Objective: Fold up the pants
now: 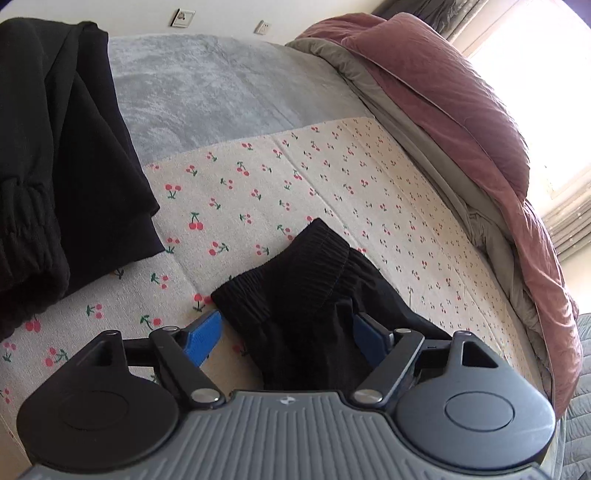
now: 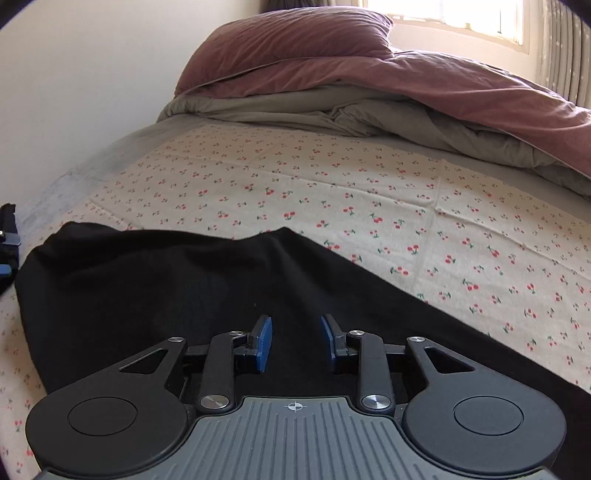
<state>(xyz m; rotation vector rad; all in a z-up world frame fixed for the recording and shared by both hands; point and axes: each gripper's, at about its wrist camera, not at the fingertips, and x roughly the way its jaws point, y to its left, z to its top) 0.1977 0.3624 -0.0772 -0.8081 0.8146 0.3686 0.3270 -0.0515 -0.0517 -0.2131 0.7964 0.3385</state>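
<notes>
I have the black pants [image 1: 303, 295] lying on the cherry-print sheet [image 1: 295, 177], with a ribbed cuff end bunched up right in front of my left gripper [image 1: 291, 336]. Its blue pads [image 1: 203, 338] are spread wide, one on each side of the cuff — the fabric sits between them, not pinched. Far left in that view lies a second heap of black clothing [image 1: 62, 147] with an elastic band, well apart from the cuff.

My right gripper [image 2: 295, 341] is held low over a broad flat stretch of the pants [image 2: 147, 295], tilted slightly down, its jaws parted with only dark cloth showing in the gap; I cannot tell whether the tips touch the fabric.

Beyond the sheet a grey blanket [image 1: 207, 88] covers the far left of the bed. A dusty-pink duvet [image 2: 406, 81] with grey lining is piled along the far right side, below a bright window [image 2: 461, 18] — curtains [image 1: 569, 225] hang beside it. Two wall plates [image 1: 183, 17] sit on the pale wall.
</notes>
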